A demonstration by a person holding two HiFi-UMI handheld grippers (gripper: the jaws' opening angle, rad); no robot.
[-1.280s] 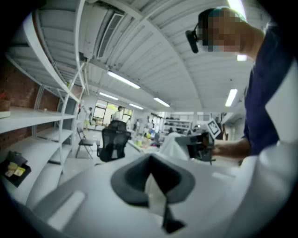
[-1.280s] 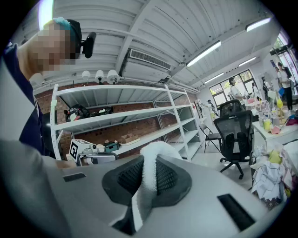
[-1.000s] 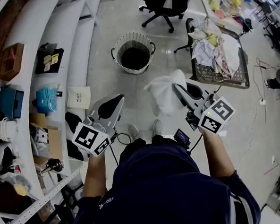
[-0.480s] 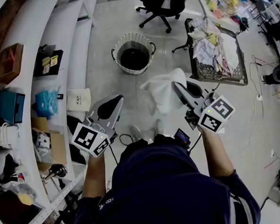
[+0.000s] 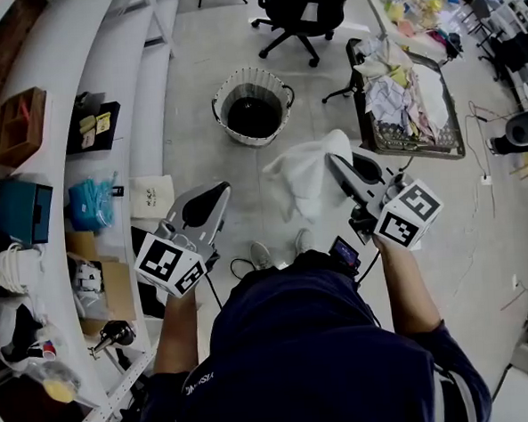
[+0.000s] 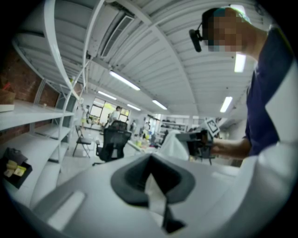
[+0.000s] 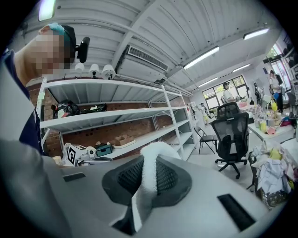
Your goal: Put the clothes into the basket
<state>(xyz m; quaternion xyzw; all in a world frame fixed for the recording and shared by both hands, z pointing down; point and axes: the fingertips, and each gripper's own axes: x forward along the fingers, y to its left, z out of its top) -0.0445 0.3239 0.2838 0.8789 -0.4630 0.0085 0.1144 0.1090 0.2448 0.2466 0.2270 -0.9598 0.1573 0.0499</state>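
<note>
Right claw (image 5: 333, 161) pinches white garment (image 5: 302, 184), hanging lengthwise downward (left claw (image 5: 222, 189) closed, empty).

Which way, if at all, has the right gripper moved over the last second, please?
Yes, slightly: the right gripper with the white cloth edged toward the round white wire basket; their gap narrowed.

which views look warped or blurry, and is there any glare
Head view: sharp and evenly lit, but the shelves bow into curves. Left gripper view: heavy fisheye, black corners, the left claw soft close up, ceiling lights blown out. Right gripper view: same fisheye, white cloth in the right claw slightly soft, office chair crisp.
</note>
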